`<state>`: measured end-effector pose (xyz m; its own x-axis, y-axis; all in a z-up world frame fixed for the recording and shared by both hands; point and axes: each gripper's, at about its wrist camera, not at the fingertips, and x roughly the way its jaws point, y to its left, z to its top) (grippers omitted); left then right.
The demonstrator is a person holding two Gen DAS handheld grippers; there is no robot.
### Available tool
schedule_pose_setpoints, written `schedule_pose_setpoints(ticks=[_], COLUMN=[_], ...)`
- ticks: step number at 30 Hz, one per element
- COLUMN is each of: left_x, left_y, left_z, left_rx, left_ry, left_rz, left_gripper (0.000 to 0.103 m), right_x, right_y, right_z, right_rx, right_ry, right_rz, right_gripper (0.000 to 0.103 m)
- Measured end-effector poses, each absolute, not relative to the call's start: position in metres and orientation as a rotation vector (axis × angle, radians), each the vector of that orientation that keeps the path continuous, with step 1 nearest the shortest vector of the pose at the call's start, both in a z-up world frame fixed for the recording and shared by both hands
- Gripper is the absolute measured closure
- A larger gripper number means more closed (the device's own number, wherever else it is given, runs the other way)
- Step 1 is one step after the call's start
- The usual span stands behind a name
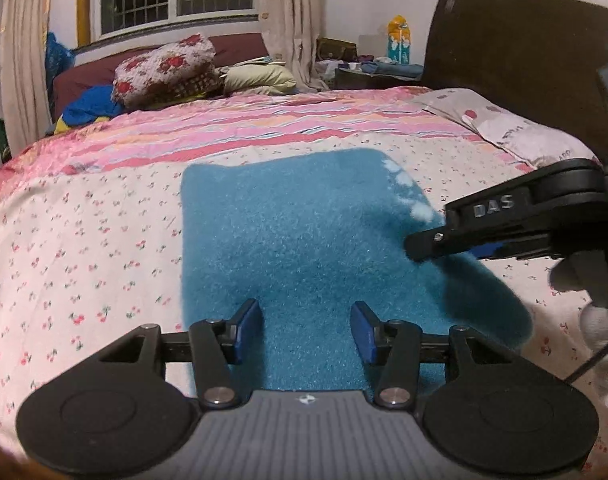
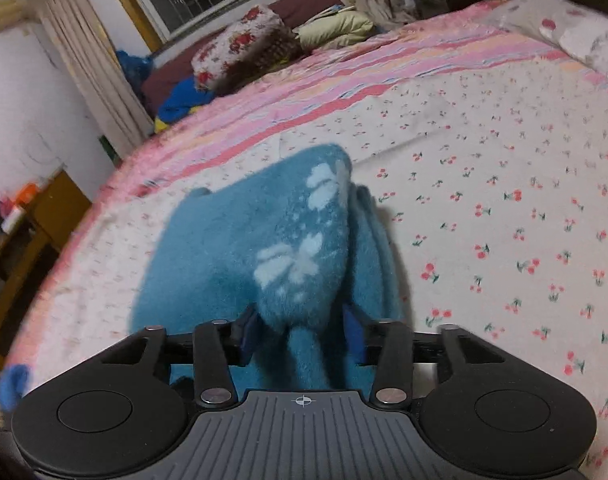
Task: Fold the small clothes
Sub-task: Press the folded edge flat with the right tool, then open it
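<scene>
Two blue-padded fingers (image 2: 248,330) of the right gripper (image 2: 302,332) clamp a bunched fold of the blue towel (image 2: 240,240) at the lower centre of the right wrist view, lifting that edge so its pale snowflake pattern faces the camera. The left gripper (image 1: 306,326) sits at the bottom centre of the left wrist view with its fingers spread apart and holding nothing, poised over the near edge of the towel (image 1: 304,240). In that view the right gripper (image 1: 424,246) enters from the right edge, its tip at the towel's right border. Most of the towel lies flat in the middle of the frame on the flowered bedsheet (image 1: 84,248). Farther up, a pink striped blanket (image 1: 264,120) crosses the bed, with a floral pillow (image 1: 164,68) at upper left and a dark headboard (image 1: 524,52) at upper right.
</scene>
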<state>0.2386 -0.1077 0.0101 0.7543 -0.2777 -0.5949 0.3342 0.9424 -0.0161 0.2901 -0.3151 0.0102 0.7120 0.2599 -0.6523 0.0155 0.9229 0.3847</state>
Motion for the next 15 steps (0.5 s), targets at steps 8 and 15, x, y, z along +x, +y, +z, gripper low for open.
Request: schedule_pose_setpoints(ticks=[8, 15], left_x=[0.246, 0.241], left_y=[-0.115, -0.061], left_z=[0.019, 0.035], left_rx=[0.085, -0.051], left_ry=[0.618, 0.577], left_rz=[-0.361, -0.29], left_gripper=[0.049, 0.048], right_x=[0.301, 0.285], right_y=[-0.341, -0.341], right_z=[-0.003, 0.004], right_rx=[0.524, 0.522], right_ry=[0.766, 0.744], right_rz=[0.106, 0.139], right_gripper=[0.079, 0.08])
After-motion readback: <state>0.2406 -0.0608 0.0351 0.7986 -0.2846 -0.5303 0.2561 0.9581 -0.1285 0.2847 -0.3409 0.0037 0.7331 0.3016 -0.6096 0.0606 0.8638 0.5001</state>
